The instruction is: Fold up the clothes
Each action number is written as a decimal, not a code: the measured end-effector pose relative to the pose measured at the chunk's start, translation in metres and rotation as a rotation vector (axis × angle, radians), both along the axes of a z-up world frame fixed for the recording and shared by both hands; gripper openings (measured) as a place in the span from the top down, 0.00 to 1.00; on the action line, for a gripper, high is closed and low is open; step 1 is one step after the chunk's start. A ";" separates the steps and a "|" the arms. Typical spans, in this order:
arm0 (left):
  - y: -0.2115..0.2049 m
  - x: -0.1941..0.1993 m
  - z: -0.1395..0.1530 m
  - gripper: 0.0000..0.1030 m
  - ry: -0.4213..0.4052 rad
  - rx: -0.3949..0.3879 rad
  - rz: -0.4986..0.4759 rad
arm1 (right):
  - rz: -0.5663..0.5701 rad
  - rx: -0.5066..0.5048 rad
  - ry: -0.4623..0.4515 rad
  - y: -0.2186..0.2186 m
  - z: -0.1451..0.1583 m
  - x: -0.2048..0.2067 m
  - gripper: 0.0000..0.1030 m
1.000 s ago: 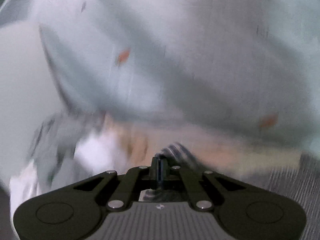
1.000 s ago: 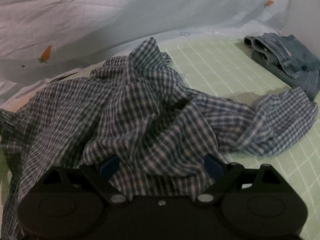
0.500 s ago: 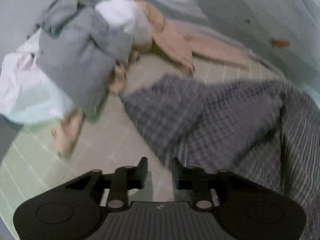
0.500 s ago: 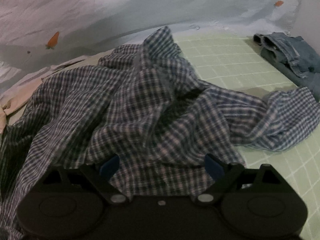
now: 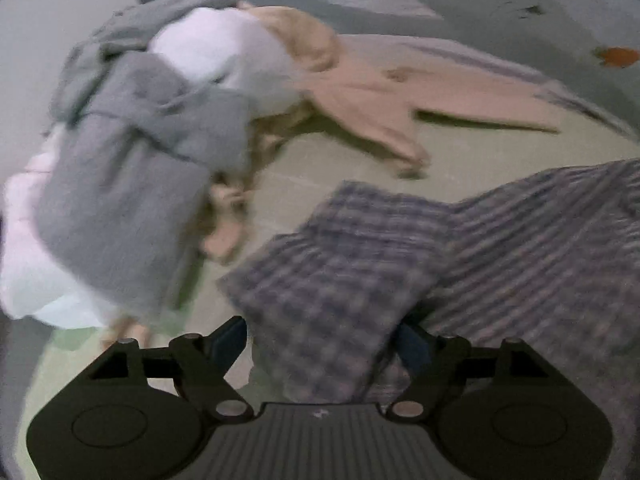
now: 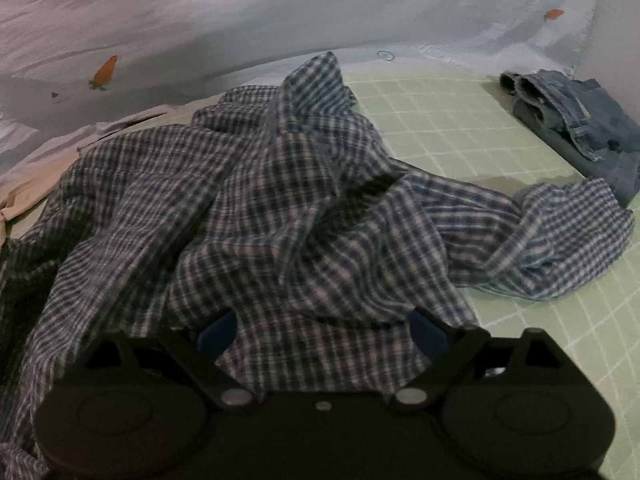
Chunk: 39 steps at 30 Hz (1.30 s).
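Since the earlier frame, the left gripper (image 5: 320, 338) has dropped from the pale sheet toward the green mat (image 5: 472, 156) and parted from fully pinched; its jaws are opening, with a flap of the plaid shirt (image 5: 340, 264) lying between the fingers and no visible pad pressure on it. The left wrist view is motion-blurred.

The right gripper (image 6: 320, 332) is unchanged in position. Its jaws stand spread wide, with crumpled shirt cloth between the blue pads (image 6: 216, 334); the pads do not visibly press on it.

Shirt location: bunched on the mat, directly ahead of both grippers, one sleeve trailing toward the right in the right wrist view.

Other items:
- Grey garment (image 5: 128, 184), heaped at left in the left wrist view, over white cloth (image 5: 36, 272).
- Beige garment (image 5: 360, 92), spread flat beyond the shirt.
- Folded jeans (image 6: 576, 124), far right corner of the mat, just beside the sleeve end.
- Carrot-print sheet (image 6: 240, 20), along the far edge.
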<state>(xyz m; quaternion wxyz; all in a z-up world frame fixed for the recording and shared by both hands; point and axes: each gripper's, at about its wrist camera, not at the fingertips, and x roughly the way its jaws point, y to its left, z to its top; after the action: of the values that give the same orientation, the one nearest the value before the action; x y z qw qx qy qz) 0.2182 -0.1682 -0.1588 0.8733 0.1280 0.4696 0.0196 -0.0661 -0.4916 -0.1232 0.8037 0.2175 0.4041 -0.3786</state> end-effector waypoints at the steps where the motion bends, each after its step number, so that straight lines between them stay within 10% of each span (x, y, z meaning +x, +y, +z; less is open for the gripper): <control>1: 0.008 -0.002 0.002 0.21 -0.030 0.047 0.026 | 0.000 -0.002 0.002 0.000 0.000 -0.001 0.09; 6: 0.061 -0.009 0.018 0.21 -0.139 0.247 0.198 | 0.001 -0.005 0.000 0.001 0.002 -0.005 0.09; 11: 0.106 -0.028 0.045 0.21 -0.114 0.123 0.295 | 0.006 -0.007 -0.014 0.002 0.006 -0.014 0.08; 39: 0.065 -0.156 0.039 0.21 0.065 -0.130 -0.009 | 0.058 0.169 0.143 0.078 -0.037 -0.148 0.04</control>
<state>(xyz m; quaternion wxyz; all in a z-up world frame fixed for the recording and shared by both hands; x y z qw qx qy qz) 0.0626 -0.1027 -0.1194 0.8642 0.0737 0.4973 -0.0191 -0.2144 -0.4133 -0.1602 0.7622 0.2451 0.4972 -0.3344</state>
